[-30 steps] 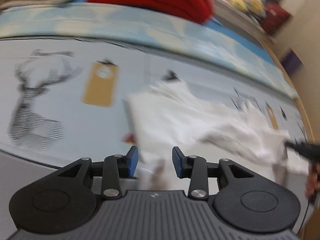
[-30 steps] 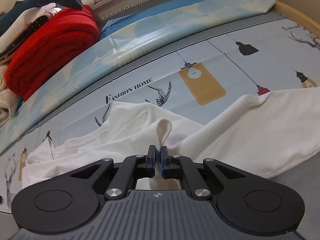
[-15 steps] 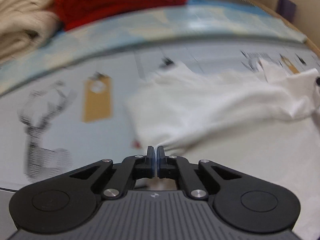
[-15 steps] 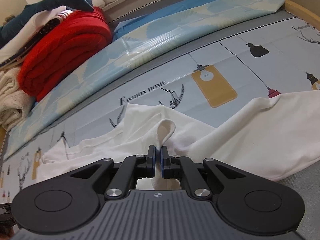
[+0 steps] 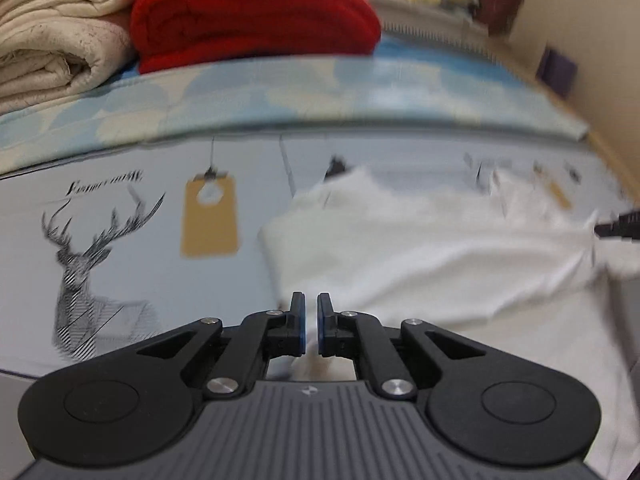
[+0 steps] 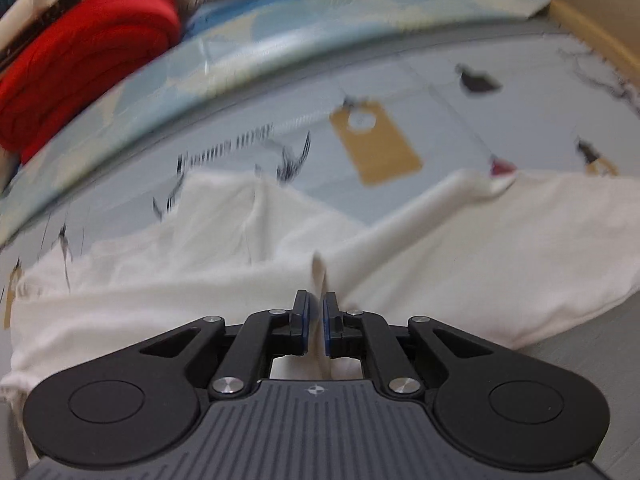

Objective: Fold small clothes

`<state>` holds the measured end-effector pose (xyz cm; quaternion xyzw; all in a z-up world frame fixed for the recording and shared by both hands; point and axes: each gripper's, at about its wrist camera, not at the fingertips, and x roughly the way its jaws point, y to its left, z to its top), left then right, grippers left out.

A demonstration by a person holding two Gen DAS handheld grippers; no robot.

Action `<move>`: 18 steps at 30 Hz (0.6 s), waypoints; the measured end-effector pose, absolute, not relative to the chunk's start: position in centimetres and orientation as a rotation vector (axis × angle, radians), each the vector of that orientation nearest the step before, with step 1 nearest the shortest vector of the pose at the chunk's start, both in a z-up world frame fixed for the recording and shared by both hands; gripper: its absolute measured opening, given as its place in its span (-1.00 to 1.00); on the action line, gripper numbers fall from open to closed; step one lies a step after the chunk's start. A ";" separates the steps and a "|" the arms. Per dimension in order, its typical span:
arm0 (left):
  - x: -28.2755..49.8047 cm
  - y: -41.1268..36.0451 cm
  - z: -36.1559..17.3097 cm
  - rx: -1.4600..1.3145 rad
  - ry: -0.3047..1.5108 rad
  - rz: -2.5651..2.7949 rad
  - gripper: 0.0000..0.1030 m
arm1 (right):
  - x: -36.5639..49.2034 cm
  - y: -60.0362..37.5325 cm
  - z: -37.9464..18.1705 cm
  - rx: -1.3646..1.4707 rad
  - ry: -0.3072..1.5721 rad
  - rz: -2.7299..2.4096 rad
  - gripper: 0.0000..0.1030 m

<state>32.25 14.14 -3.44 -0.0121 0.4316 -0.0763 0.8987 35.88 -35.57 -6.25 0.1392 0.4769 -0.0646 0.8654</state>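
Observation:
A white garment lies crumpled across the printed grey bedsheet. My left gripper pinches its near left edge; the blue pads stand a sliver apart and are opening slightly, with white cloth between them. The other gripper's black tip shows at the right edge of the left wrist view. My right gripper is shut on a raised fold of the same white garment, which spreads to both sides of it. Both views are blurred.
A folded red blanket and cream blankets are stacked at the back, behind a light blue patterned cloth. The red blanket sits far left in the right wrist view. A wooden bed rim bounds the far right.
The left gripper's jaws went from open to closed on the garment's edge, then swung left. The right gripper kept its pinch on the fold while the cloth stretched out flatter.

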 end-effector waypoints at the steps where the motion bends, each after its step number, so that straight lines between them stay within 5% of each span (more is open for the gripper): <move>1: 32.6 13.8 -3.4 -0.037 0.890 -0.155 -0.83 | 35.7 -35.5 -5.6 0.279 0.958 -0.151 -0.87; 3: 33.5 13.4 -4.1 -0.071 0.915 -0.137 -0.70 | 35.5 -35.3 -4.6 0.268 0.905 -0.160 -0.87; 10: 34.8 12.6 -7.5 -0.060 1.043 -0.146 -0.70 | 35.8 -34.0 -4.3 0.348 0.889 0.034 -0.76; 12: 34.6 12.0 -9.3 0.063 1.230 -0.179 -0.71 | 35.9 -33.1 -5.3 0.377 0.948 0.150 -0.45; 18: 35.3 13.3 -8.0 0.003 1.177 -0.155 -0.74 | 36.3 -32.4 -10.0 0.281 1.184 0.118 -0.44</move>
